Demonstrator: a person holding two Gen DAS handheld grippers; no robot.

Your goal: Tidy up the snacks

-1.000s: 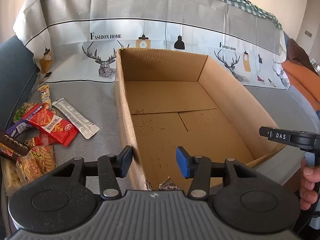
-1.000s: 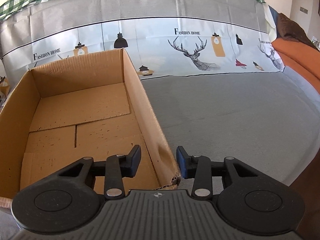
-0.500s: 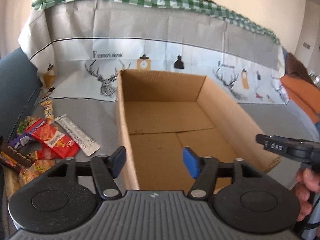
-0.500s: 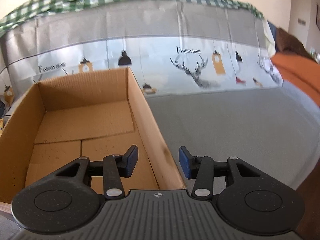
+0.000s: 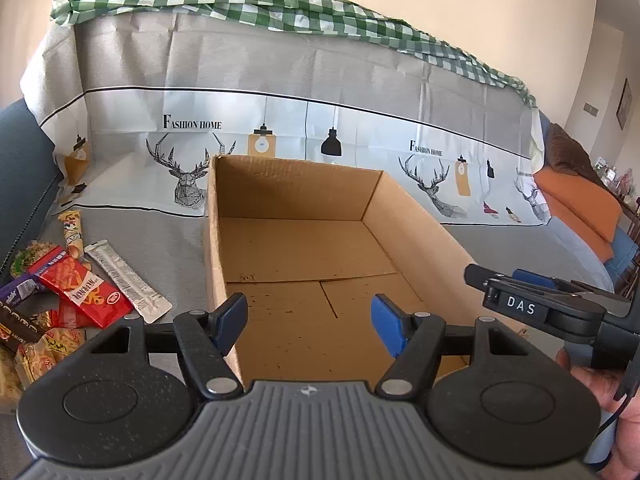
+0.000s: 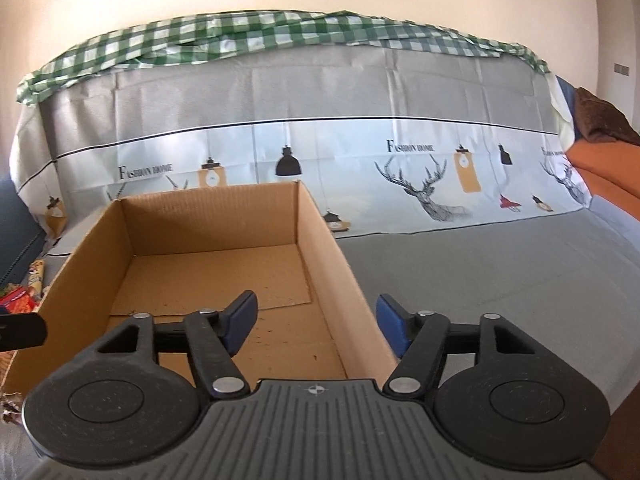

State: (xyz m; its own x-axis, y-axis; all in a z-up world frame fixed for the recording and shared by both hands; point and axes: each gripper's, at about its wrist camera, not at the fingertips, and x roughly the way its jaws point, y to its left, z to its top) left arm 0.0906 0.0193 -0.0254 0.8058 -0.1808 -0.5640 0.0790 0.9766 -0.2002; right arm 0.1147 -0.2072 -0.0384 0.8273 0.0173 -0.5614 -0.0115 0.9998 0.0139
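Observation:
An open, empty cardboard box (image 5: 304, 252) stands on the grey sofa cover; it also shows in the right wrist view (image 6: 200, 252). Several snack packets lie left of it, among them a red packet (image 5: 76, 288) and a white stick packet (image 5: 126, 282). My left gripper (image 5: 308, 322) is open and empty, above the box's near left wall. My right gripper (image 6: 316, 322) is open and empty, above the box's near right wall; it also shows in the left wrist view (image 5: 520, 300).
The printed sofa backrest (image 5: 280, 128) rises behind the box, topped by a green checked cloth (image 5: 280, 8). Grey seat surface (image 6: 480, 272) stretches to the right of the box. An orange cushion (image 5: 576, 204) lies at far right.
Both grippers have pulled back and tilted upward from the box's near corners, and both sets of fingers have opened wider. The box and snacks have not moved.

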